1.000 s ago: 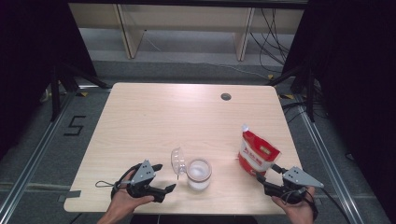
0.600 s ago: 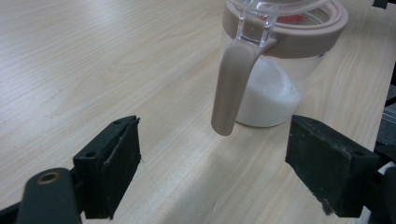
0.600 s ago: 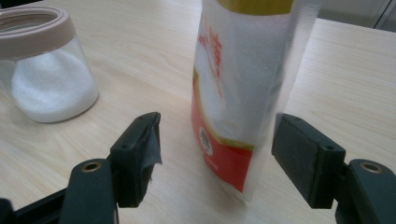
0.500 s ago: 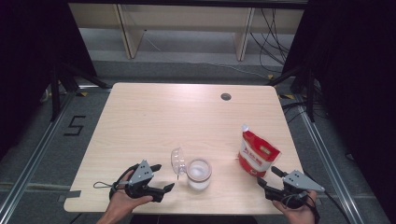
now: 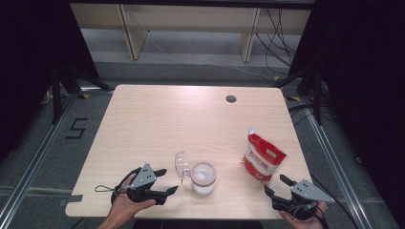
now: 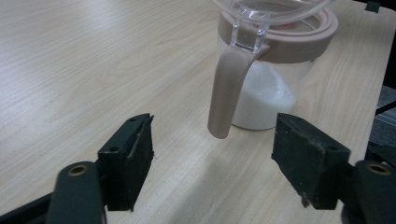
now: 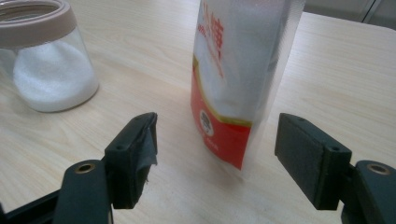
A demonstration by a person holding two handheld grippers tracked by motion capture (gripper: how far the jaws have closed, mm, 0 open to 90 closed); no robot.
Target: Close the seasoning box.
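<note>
Moved: right tongs (image 5: pixel 276 185) drew back toward the bench's (image 5: pixel 157 119) near edge, jaws just opening, empty.
Left tongs (image 5: pixel 167 180): jaws just narrowing, gripping nothing.
Jar (image 5: pixel 203 177): near centre, lid (image 5: pixel 182 165) up.
Pouch (image 5: pixel 262 155): upright, right.

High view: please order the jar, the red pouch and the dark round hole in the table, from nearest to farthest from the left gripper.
Measured from the left gripper:
1. Jar, just to its right, hinged lid open.
2. Red pouch, standing farther right, in front of the right gripper.
3. Dark round hole, far side of the table.
</note>
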